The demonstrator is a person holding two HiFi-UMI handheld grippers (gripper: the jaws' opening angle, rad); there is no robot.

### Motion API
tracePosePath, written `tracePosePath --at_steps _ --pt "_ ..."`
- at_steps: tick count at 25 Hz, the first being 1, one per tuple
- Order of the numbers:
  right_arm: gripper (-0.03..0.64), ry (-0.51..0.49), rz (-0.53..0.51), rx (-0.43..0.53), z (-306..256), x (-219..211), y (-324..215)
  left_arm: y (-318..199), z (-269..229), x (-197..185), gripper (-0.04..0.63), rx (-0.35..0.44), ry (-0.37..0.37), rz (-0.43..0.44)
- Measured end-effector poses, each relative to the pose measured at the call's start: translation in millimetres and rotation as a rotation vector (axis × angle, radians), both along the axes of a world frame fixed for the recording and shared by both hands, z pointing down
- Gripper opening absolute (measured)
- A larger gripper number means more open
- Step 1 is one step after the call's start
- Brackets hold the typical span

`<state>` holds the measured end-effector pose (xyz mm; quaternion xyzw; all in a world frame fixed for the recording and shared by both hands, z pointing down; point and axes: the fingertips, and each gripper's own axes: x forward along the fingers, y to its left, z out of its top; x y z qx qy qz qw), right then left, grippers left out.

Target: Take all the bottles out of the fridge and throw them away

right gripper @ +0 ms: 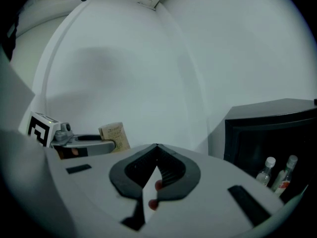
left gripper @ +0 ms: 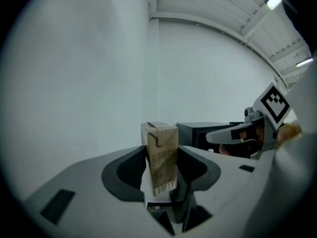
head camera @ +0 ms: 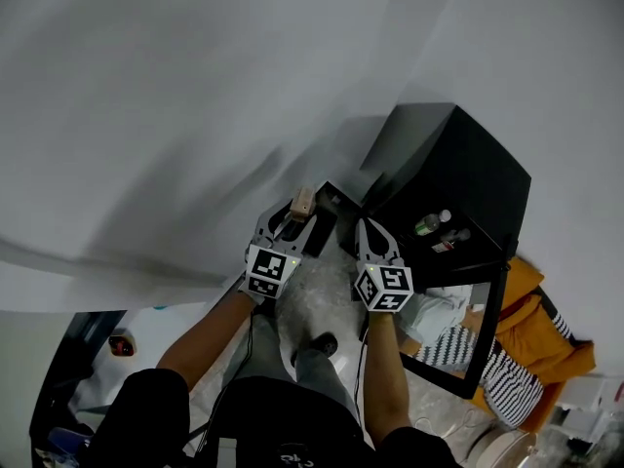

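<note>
The left gripper (head camera: 298,214) is pinching a small brown carton (left gripper: 161,155) upright between its fingers. It is holding the carton in the air before the white wall, outside the fridge. The right gripper (right gripper: 156,146) is carrying nothing, and its fingers are pressing together. The bottles (right gripper: 266,171) are standing close together inside the open black fridge (head camera: 458,164), to the right of both grippers.

Hazards:
- The fingers are squeezing the carton's thin cardboard walls. Excess pressure is likely to crush it, and a slack grip risks dropping it.
- The right fingers are not yet spread. Reaching into the fridge this way risks toppling one bottle against the other.
</note>
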<state>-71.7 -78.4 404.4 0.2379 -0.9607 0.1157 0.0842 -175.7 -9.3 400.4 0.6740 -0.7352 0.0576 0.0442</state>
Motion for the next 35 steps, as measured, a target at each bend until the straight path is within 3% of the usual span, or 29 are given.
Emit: tracePosePath --at_steps 15,28,35 --pt "0.002 0.076 0.034 -0.082 88 -4 -20 -20 90 -2 0.201 -0.100 0.064 0.058" --pt "0.002 0.148 0.079 -0.168 232 10 -34 -43 230 2 0.201 -0.203 0.117 0.120" --pt "0.001 0.193 0.082 -0.242 307 11 -15 -33 313 0 0.201 -0.267 0.149 0.129"
